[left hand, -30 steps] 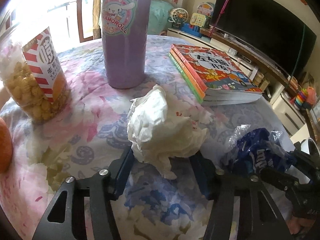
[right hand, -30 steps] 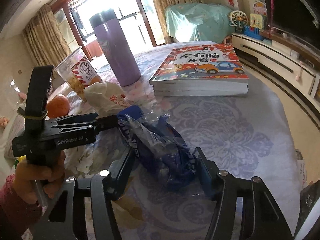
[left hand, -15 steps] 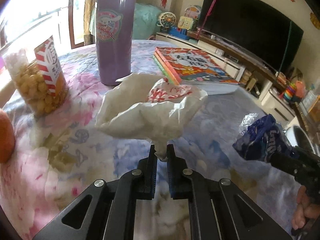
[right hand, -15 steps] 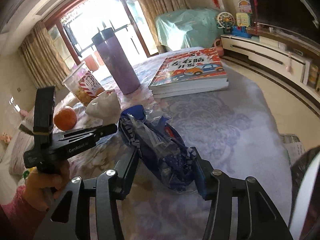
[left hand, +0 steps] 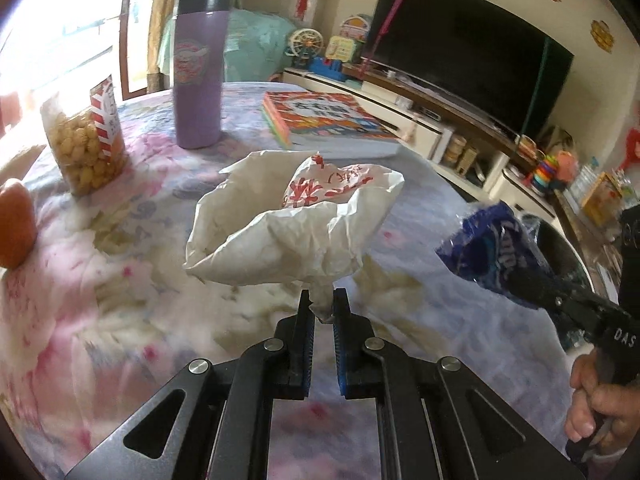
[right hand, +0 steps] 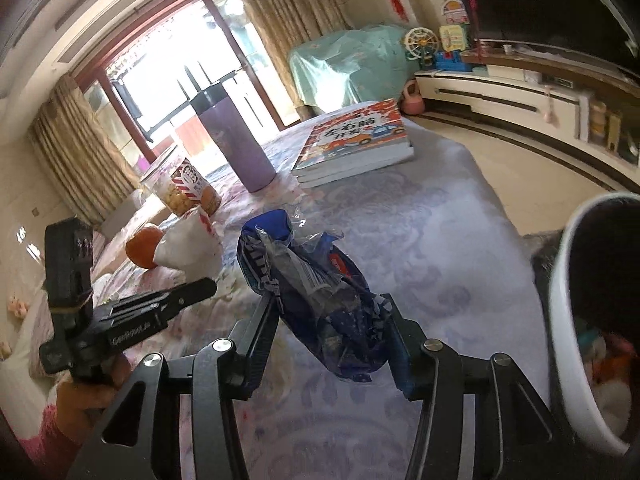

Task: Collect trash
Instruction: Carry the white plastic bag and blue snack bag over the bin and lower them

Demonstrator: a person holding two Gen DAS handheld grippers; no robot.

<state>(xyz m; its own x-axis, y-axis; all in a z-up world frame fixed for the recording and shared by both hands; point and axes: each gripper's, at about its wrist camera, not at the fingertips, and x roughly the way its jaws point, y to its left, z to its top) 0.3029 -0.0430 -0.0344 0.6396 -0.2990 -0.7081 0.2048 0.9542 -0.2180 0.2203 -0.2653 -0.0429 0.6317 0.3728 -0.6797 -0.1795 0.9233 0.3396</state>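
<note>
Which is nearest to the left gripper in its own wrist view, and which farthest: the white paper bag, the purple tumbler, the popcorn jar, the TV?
1. White paper bag: pinched in the left gripper.
2. Popcorn jar and purple tumbler: far-left table side; too close to rank.
3. TV: beyond the table, upper right.

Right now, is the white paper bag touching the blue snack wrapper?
Apart. The left wrist view shows bare tablecloth between the white paper bag and blue snack wrapper.
</note>
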